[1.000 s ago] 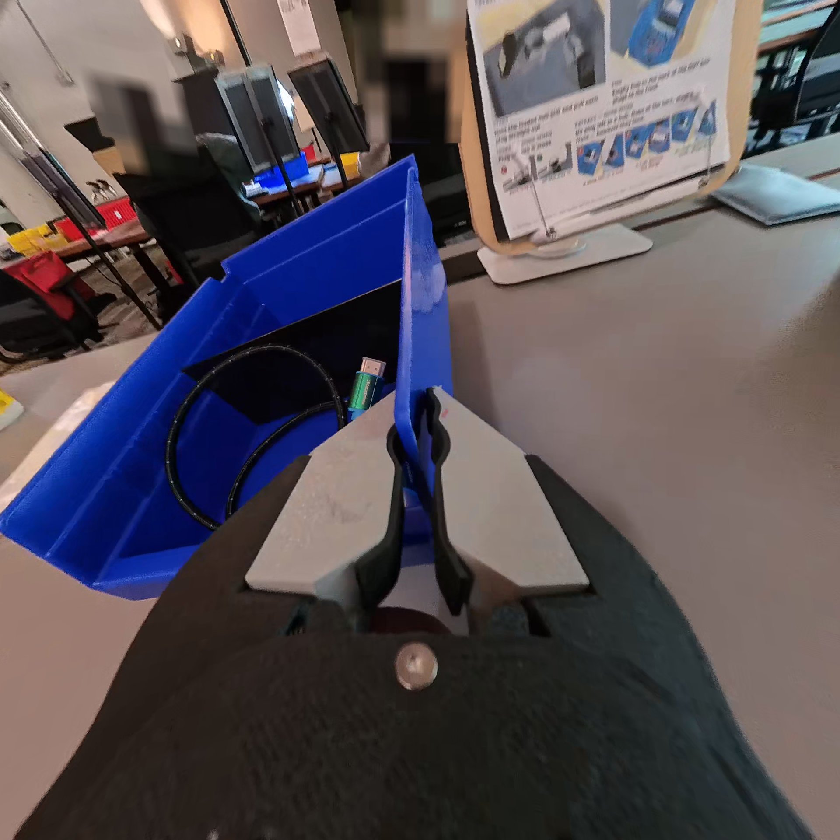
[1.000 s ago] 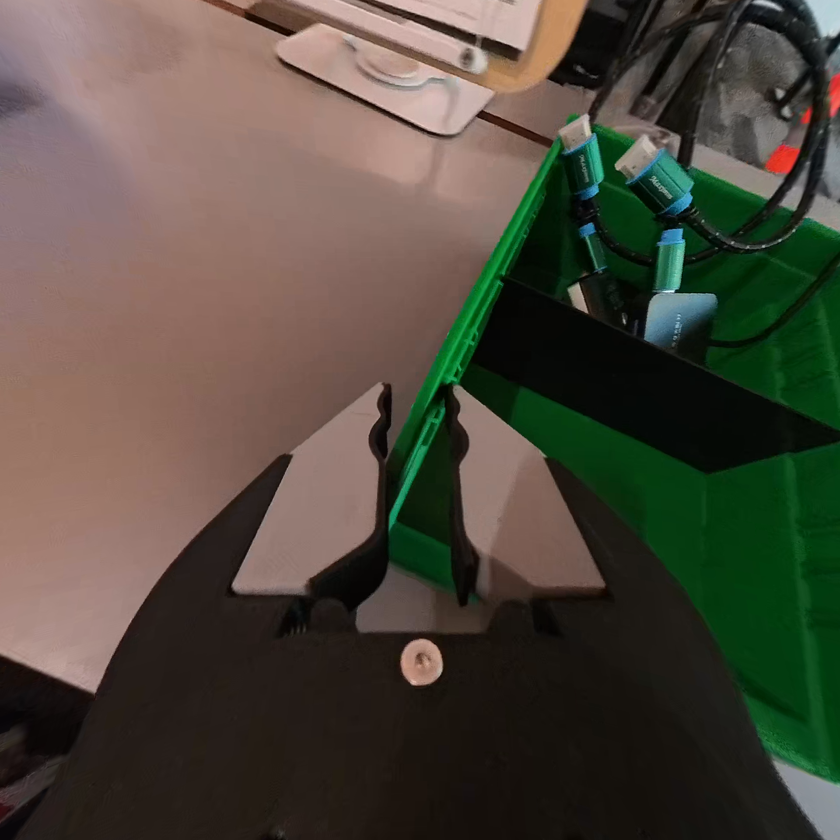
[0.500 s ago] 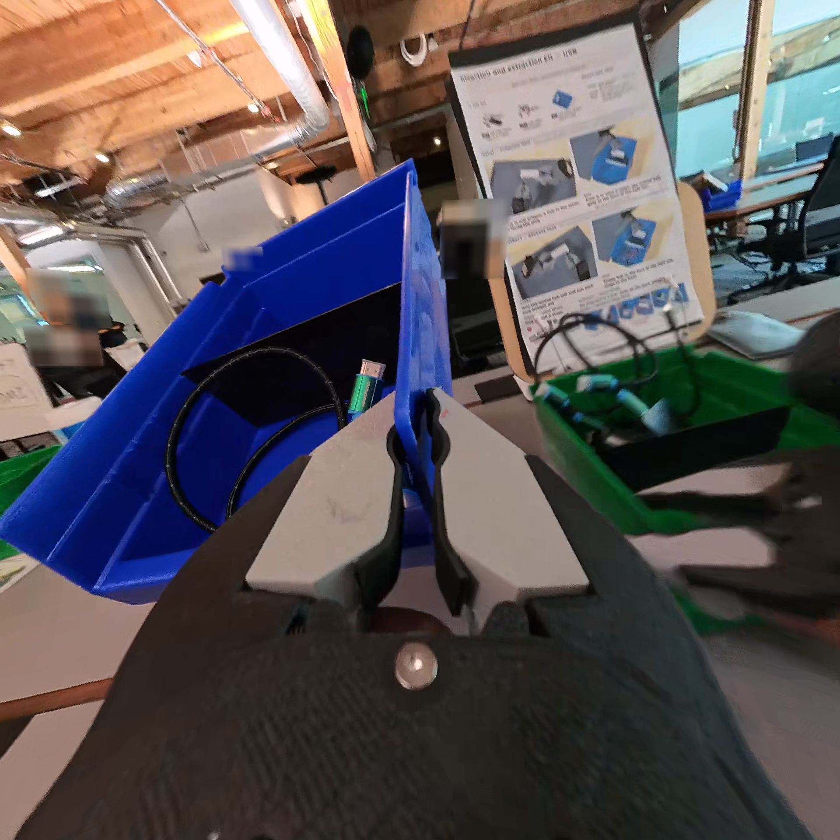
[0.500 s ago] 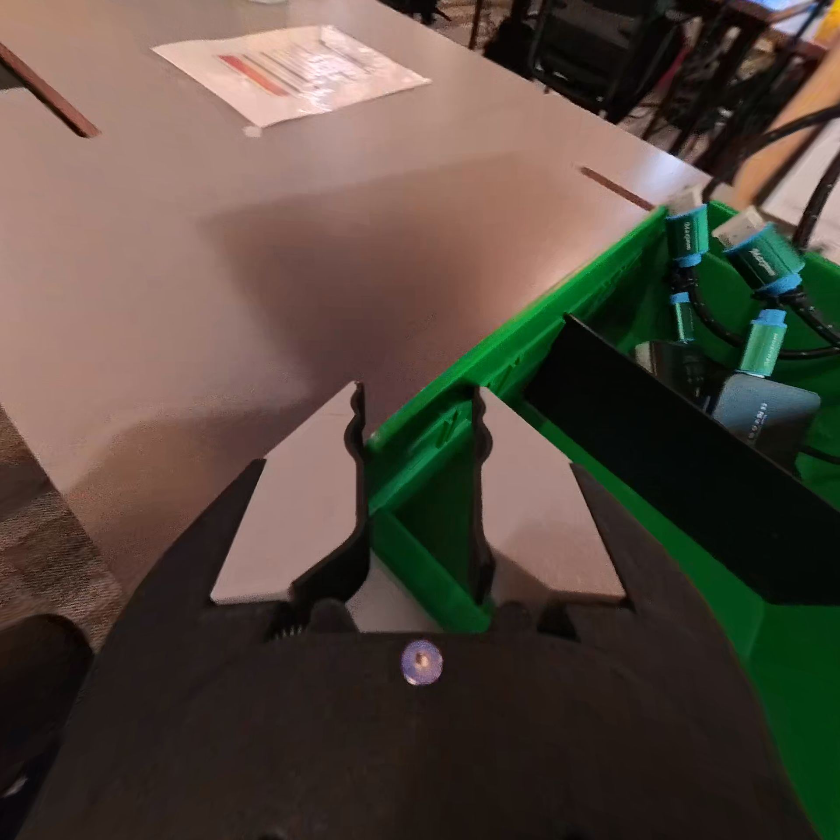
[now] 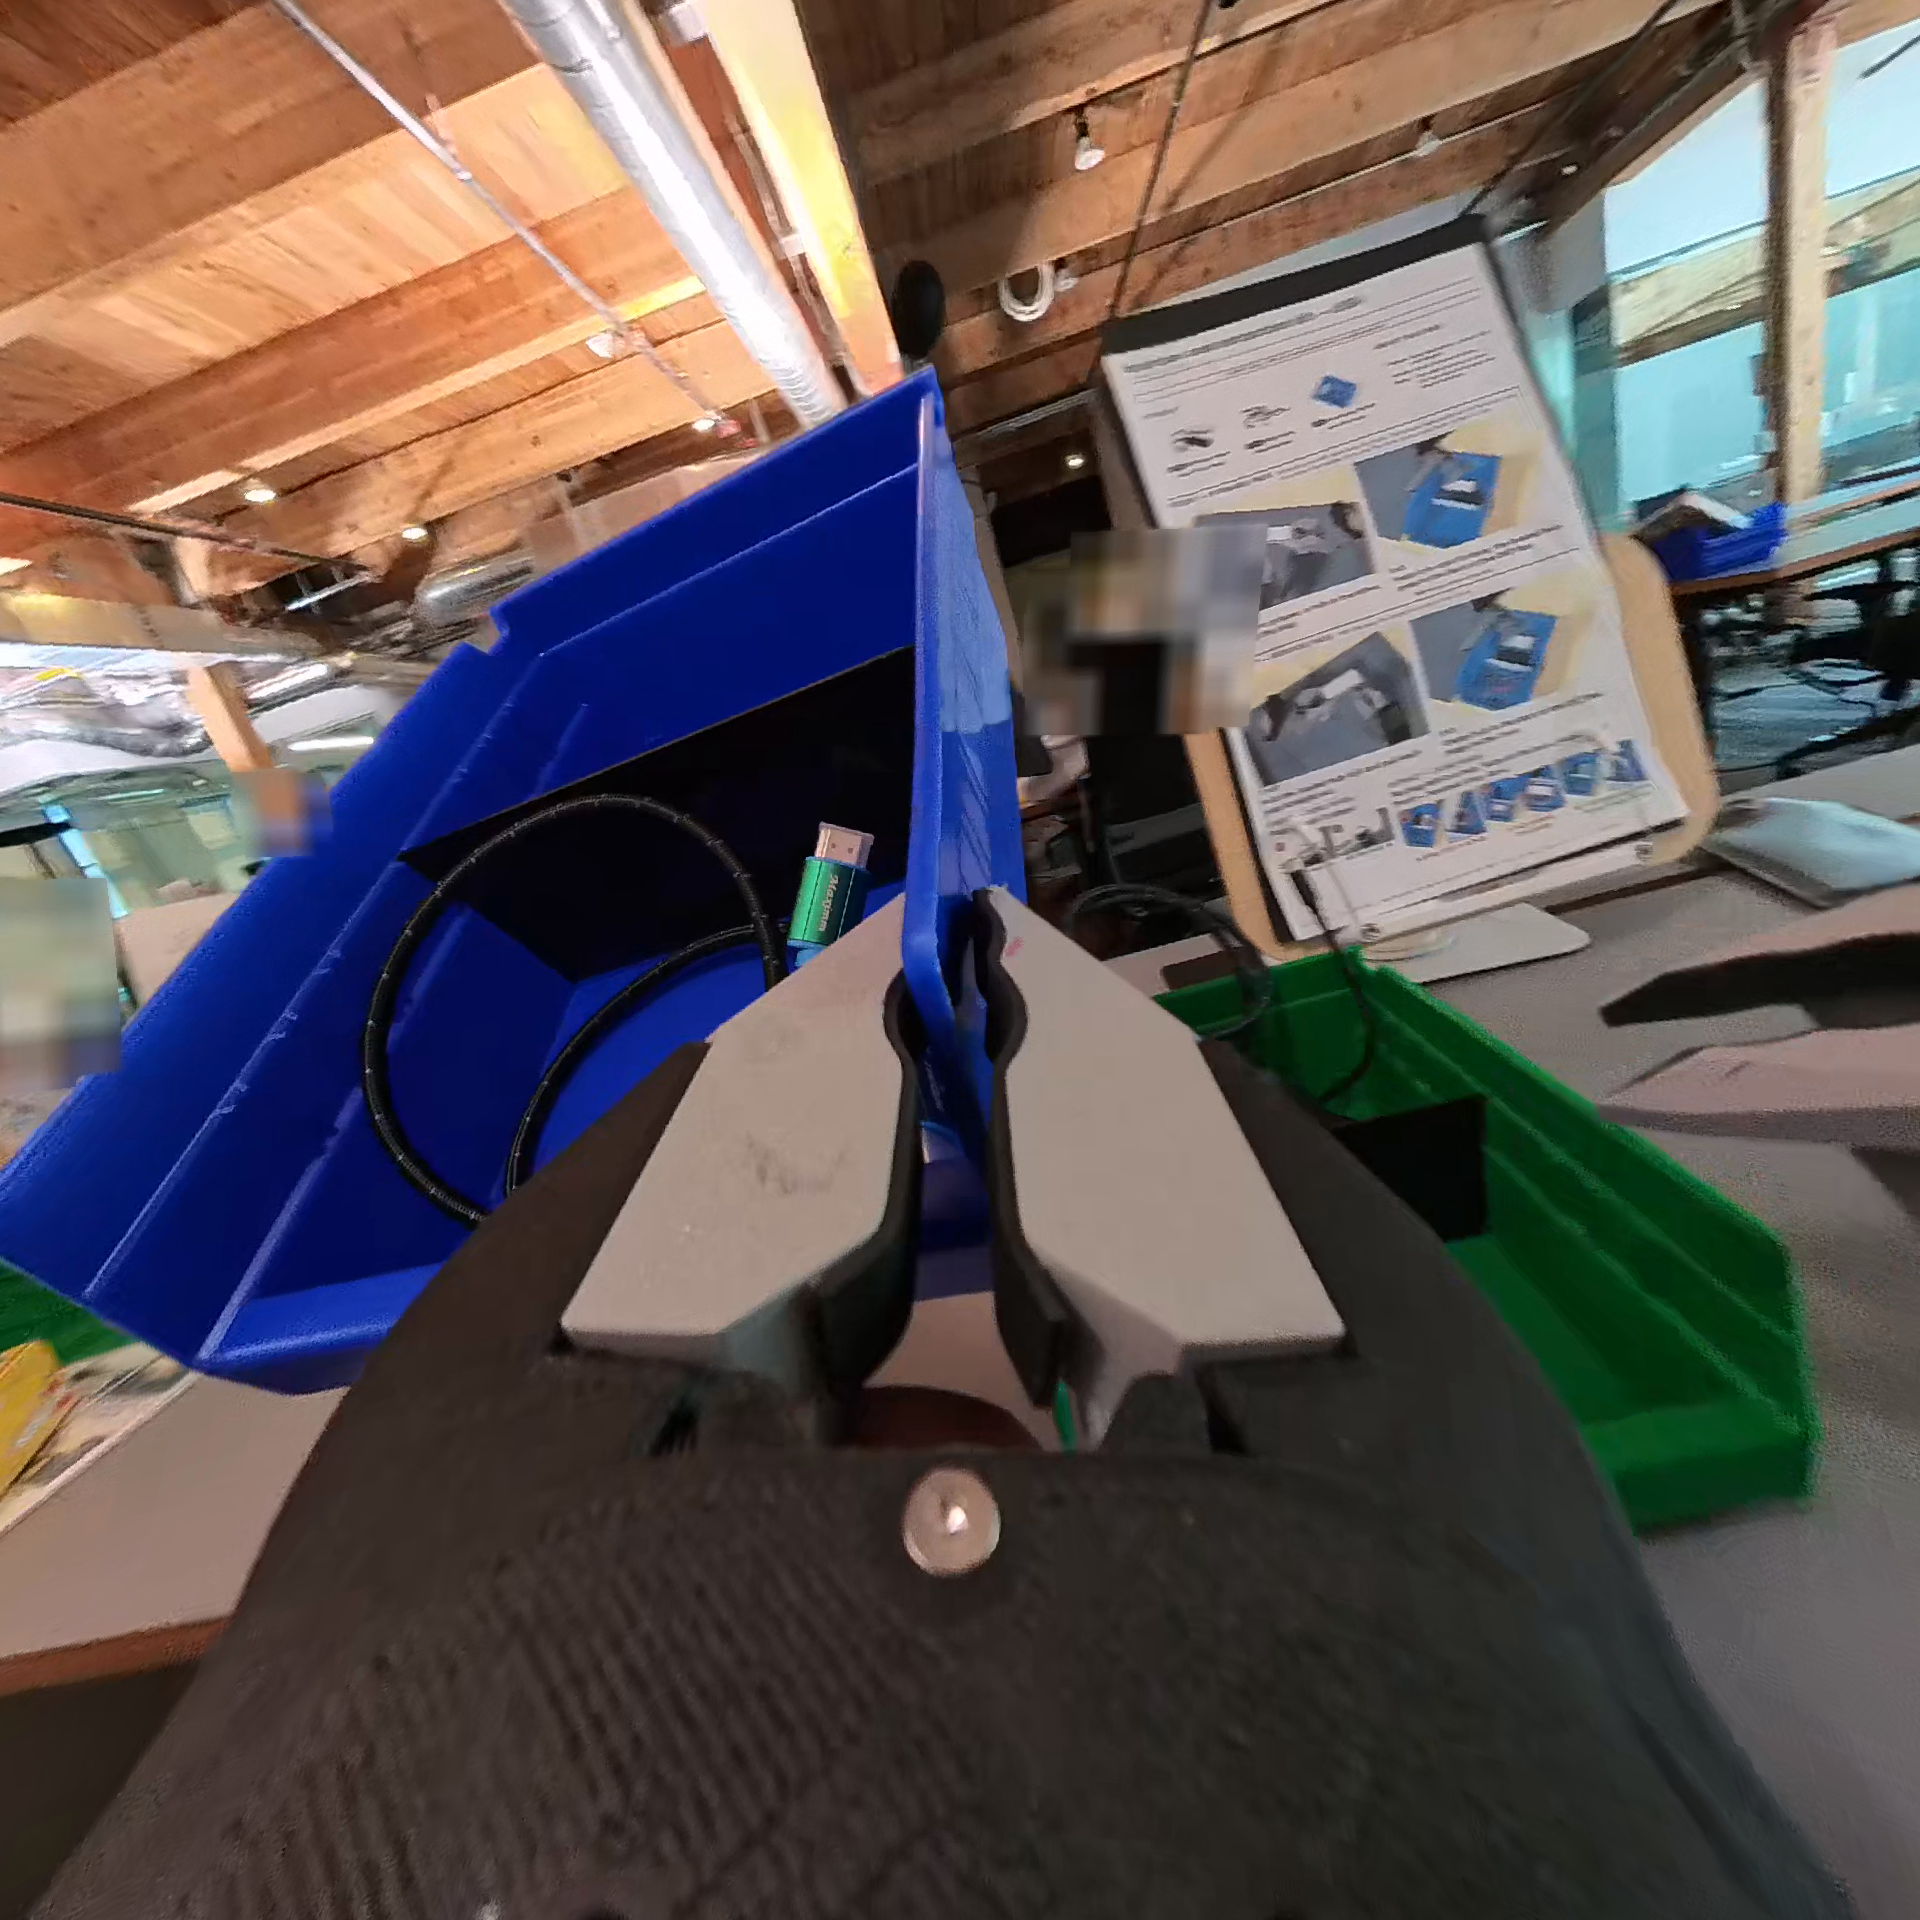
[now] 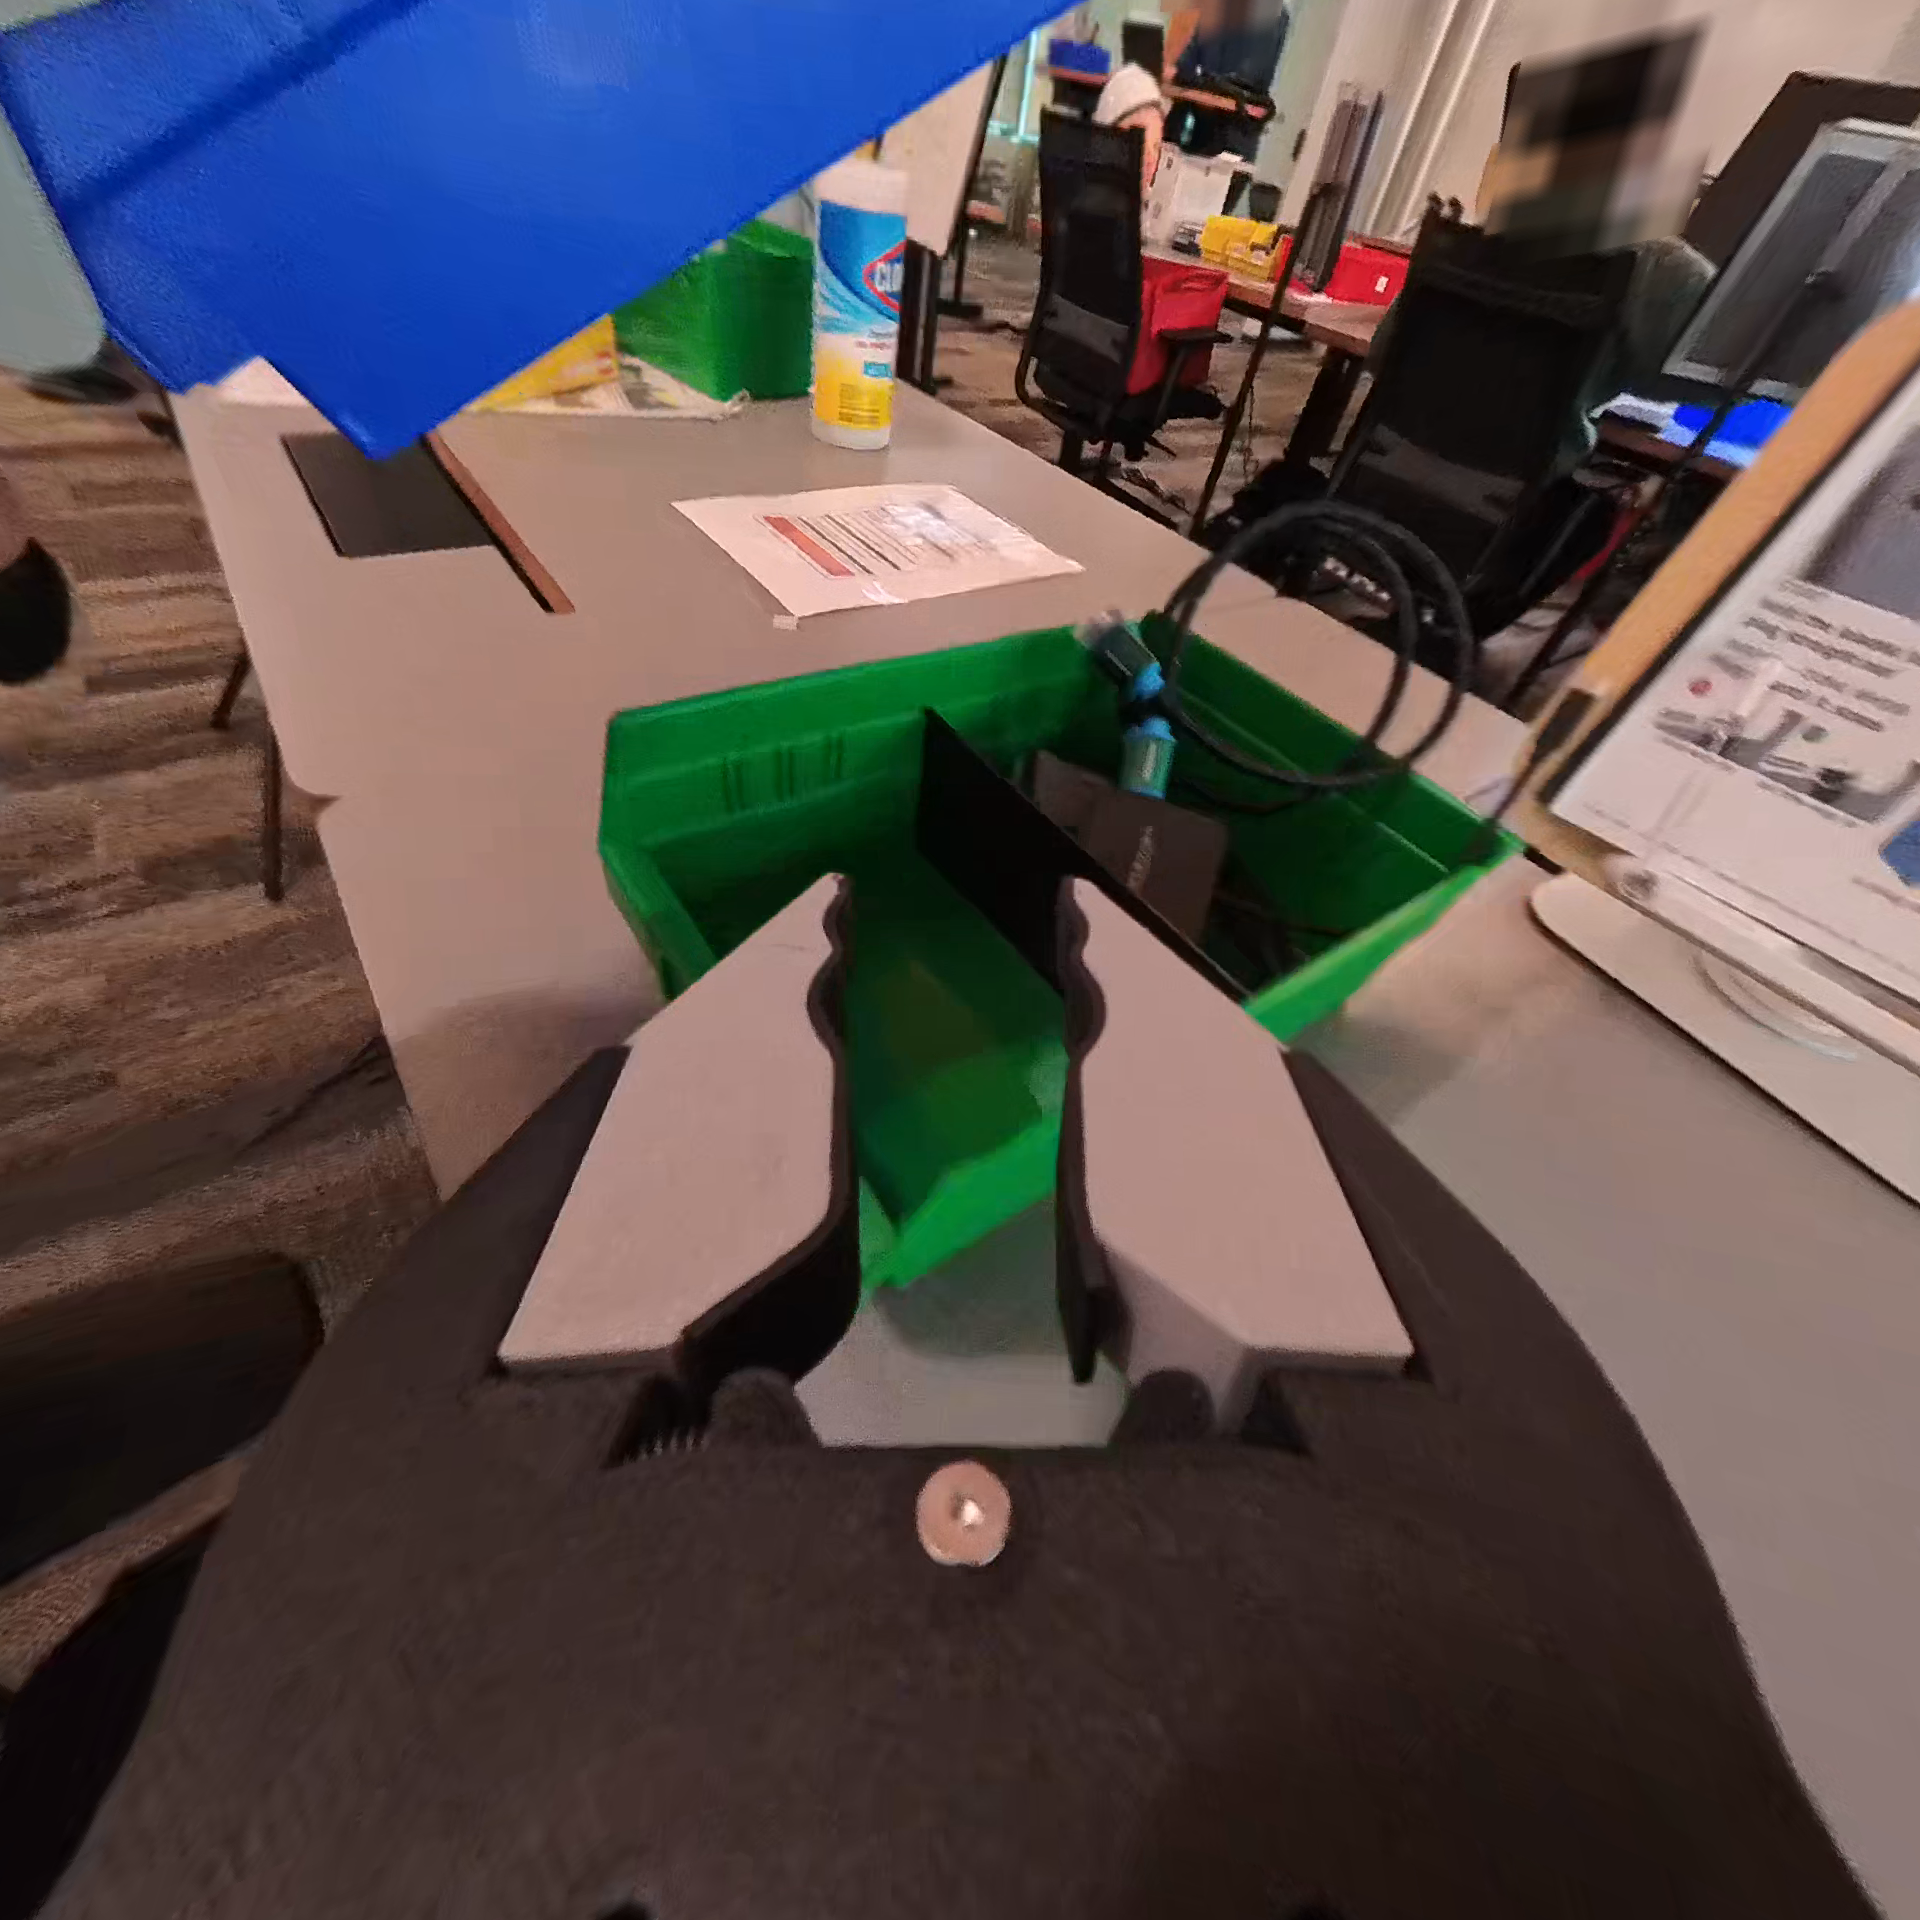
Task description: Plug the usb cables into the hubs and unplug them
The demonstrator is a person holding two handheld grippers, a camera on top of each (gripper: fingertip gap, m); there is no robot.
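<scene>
My left gripper (image 5: 961,914) is shut on the side wall of a blue bin (image 5: 665,727) and holds it in the air, tilted. The bin holds a black cable (image 5: 416,997) with a green plug (image 5: 826,899) and a black divider. Its underside shows at the top of the right wrist view (image 6: 416,187). My right gripper (image 6: 951,914) is open and empty, just above the near end of a green bin (image 6: 769,769) on the grey table. The green bin holds a black divider (image 6: 987,831), a black cable (image 6: 1403,644) with teal plugs and a dark box. It also shows in the left wrist view (image 5: 1621,1247).
An instruction board on a white stand (image 5: 1403,644) is behind the green bin, also at the right of the right wrist view (image 6: 1766,748). A printed sheet (image 6: 883,540), a wipes canister (image 6: 857,312) and another green bin (image 6: 727,312) sit farther along the table. Chairs (image 6: 1101,270) stand beyond. Tip to tip, the grippers are about 20 centimetres apart.
My left gripper has lifted the blue bin off the table and tilted upward. My right gripper has let go of the green bin's wall, opened and drawn back above it.
</scene>
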